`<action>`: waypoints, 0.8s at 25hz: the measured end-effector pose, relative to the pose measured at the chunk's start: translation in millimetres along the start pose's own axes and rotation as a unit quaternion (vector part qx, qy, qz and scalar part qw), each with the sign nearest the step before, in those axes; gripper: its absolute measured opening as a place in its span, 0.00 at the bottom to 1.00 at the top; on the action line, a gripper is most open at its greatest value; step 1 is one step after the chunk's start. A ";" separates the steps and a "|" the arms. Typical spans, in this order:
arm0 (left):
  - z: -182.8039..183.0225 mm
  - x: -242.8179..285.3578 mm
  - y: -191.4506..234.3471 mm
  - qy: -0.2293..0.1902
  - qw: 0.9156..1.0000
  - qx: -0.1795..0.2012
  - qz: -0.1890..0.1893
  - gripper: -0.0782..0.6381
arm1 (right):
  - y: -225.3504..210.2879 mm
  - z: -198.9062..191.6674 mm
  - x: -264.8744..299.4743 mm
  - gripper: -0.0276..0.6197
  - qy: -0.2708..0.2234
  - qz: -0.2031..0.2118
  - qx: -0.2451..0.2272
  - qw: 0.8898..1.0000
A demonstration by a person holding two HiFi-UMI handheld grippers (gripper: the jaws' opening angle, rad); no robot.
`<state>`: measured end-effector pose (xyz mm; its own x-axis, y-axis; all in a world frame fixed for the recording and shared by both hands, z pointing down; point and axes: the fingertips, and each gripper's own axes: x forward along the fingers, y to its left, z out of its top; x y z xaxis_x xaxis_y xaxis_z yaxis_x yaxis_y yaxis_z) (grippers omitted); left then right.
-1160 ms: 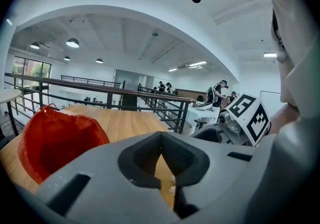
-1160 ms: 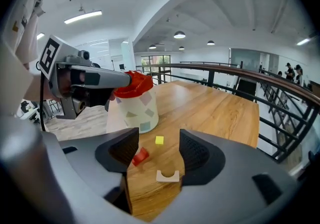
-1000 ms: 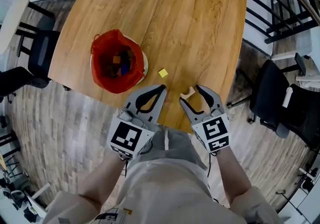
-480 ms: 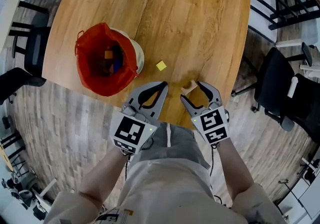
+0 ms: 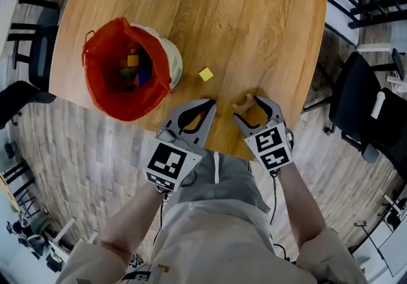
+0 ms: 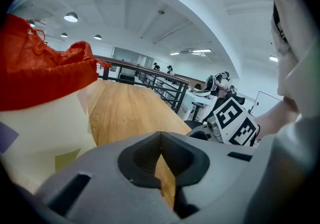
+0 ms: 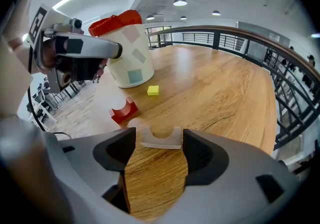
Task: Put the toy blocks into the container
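Partly done, judging by the red-lined container [image 5: 172, 63] near the left edge of the table [image 5: 254, 16], with yellow, green and blue toy blocks [image 5: 132, 68] already inside. Left outside on the table, three pieces: a small yellow block [image 5: 205, 74] nearest the container, a red arch block [image 7: 123, 112] close by the tip of the left claw [image 5: 208, 106], and a pale arch block [image 7: 161, 138] at the tips of the right claw [image 5: 251, 110]. Right claw spread wide, just opened further, bracketing the pale arch block without pressing on it. Left claw pressed together, pinching nothing. Likely next: closing on the pale arch block and carrying it to the container.
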<state>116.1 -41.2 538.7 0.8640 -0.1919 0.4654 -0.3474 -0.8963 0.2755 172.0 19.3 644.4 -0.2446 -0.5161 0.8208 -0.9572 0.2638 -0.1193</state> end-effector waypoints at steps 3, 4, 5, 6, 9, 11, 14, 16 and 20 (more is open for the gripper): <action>-9.1 4.4 3.6 0.003 1.000 -0.005 0.000 0.13 | -1.2 -4.4 5.9 0.46 0.003 0.001 0.008 1.000; -12.8 6.3 5.6 0.004 1.000 -0.009 0.000 0.13 | -1.1 -5.1 7.4 0.46 0.003 0.003 0.015 1.000; -16.6 8.0 7.8 0.006 1.000 -0.015 0.001 0.13 | -0.5 -5.5 8.8 0.46 0.003 0.004 0.021 1.000; -20.2 9.5 9.8 0.009 1.000 -0.020 0.003 0.13 | 0.2 -5.9 9.9 0.46 0.002 0.004 0.024 1.000; -28.3 13.6 12.9 0.017 1.000 -0.026 0.006 0.13 | 0.4 -7.4 13.1 0.46 0.006 -0.006 0.013 1.000; -31.4 14.7 13.6 0.019 0.999 -0.026 0.007 0.13 | -0.4 -8.6 16.3 0.46 0.012 -0.010 0.004 1.000; -33.9 13.8 13.7 0.022 0.999 -0.028 0.006 0.13 | -1.6 -9.0 19.8 0.46 0.016 -0.012 0.002 1.000; -35.5 12.8 14.1 0.022 0.999 -0.029 0.006 0.13 | -1.2 -8.9 20.7 0.46 0.015 -0.016 0.009 1.000; -39.2 11.0 15.0 0.024 0.999 -0.031 0.007 0.13 | -1.3 -8.2 21.8 0.46 0.013 -0.021 0.012 1.000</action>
<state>106.1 -41.1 580.9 0.8409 -0.1837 0.5090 -0.3829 -0.8667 0.3198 169.2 14.4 667.0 -0.2006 -0.5052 0.8393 -0.9701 0.2221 -0.0981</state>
